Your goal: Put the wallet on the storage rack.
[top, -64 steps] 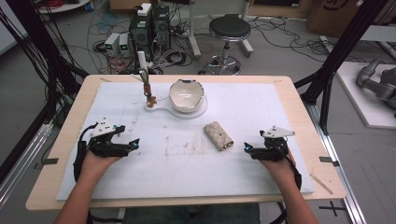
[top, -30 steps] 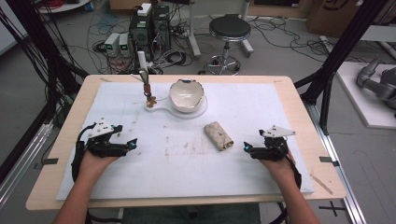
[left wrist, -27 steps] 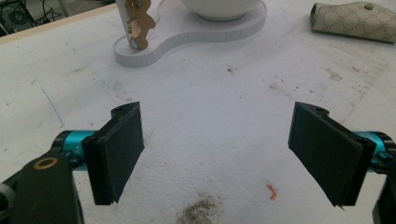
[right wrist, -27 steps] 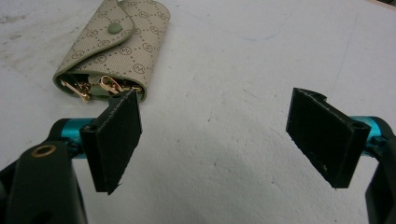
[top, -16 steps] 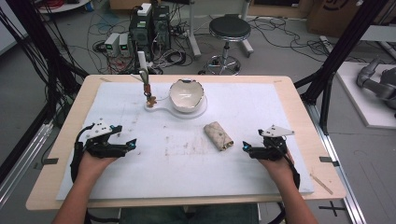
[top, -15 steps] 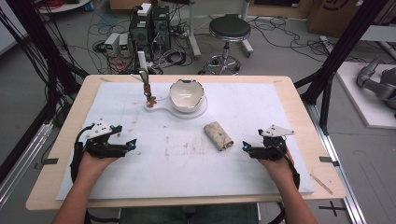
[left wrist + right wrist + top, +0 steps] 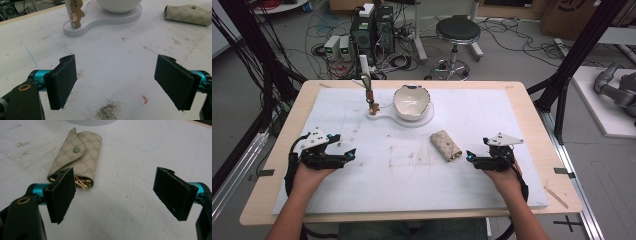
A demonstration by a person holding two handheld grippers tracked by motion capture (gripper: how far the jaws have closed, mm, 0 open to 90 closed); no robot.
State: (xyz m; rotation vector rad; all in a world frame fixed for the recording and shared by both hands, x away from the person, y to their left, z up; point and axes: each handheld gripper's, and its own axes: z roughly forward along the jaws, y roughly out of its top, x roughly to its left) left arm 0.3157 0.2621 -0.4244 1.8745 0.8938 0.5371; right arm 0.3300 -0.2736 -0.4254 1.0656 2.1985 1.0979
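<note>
Both tongs wide open, nothing held. Left tongs (image 7: 343,156) sit near the desk's left edge, right tongs (image 7: 472,159) toward the right edge, both low over the white foam mat (image 7: 522,125).

Target as I read it: the key pouch (image 7: 446,145), lying flat on the mat right of centre, just ahead of and inboard from the right tongs. In the right gripper view the pouch (image 7: 76,157) lies forward and off to the side of the jaw gap, its open end partly behind one jaw, so I'd need to shift toward it to centre it. Long axis runs diagonally, from the far centre toward the near right corner. Right hand is clearly nearer; left is well apart from it.

Pouch: beige monogram-print fabric or coated canvas, soft, folded flap with a snap button, gold key hooks (image 7: 82,183) poking out of the near end. Probably squashes under grip.

Farther back near the far edge: glossy white bowl (image 7: 412,101) with a jagged rim on a white base (image 7: 424,120), plus a small peg with a brown charm (image 7: 372,105).
</note>
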